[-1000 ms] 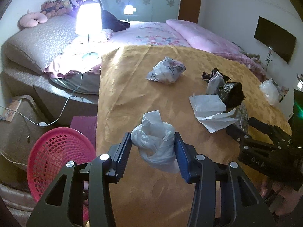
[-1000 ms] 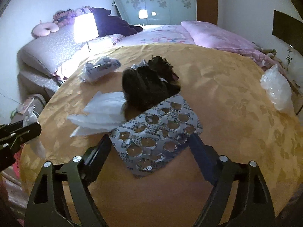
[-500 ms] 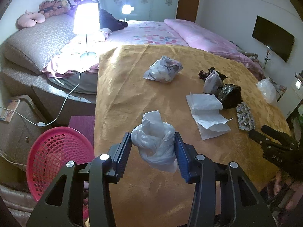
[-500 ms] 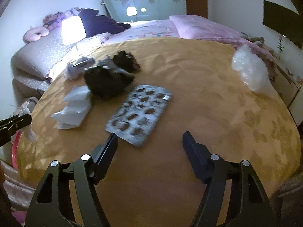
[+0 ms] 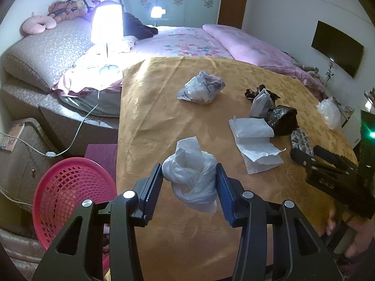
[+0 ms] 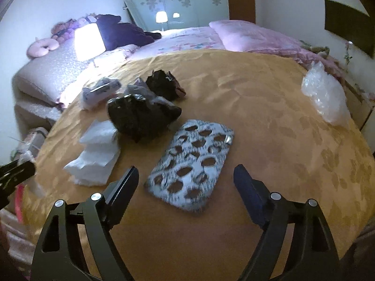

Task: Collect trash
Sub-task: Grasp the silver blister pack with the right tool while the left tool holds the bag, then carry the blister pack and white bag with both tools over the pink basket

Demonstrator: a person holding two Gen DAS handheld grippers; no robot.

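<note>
My left gripper (image 5: 189,182) is shut on a crumpled white plastic bag (image 5: 191,175), held above the near edge of the gold-clothed table (image 5: 150,107). A pink mesh basket (image 5: 68,192) stands on the floor to its lower left. My right gripper (image 6: 185,180) is open and empty, its jaws on either side of an empty silver blister pack (image 6: 191,161) lying just ahead of it. It also shows in the left wrist view (image 5: 307,157). On the table lie white paper tissue (image 5: 255,140), a black crumpled bag (image 6: 140,117), a printed white bag (image 5: 201,89) and a clear plastic bag (image 6: 324,96).
A bed with pink covers (image 5: 187,42) lies behind the table. A lit lamp (image 5: 106,25) stands at the left with its cable (image 5: 77,128) trailing to the floor. A dark screen (image 5: 337,46) hangs on the right wall.
My right gripper pulled back from the blister pack, then came closer to it again, and is still open. My left gripper keeps its hold on the white bag, nearly still.
</note>
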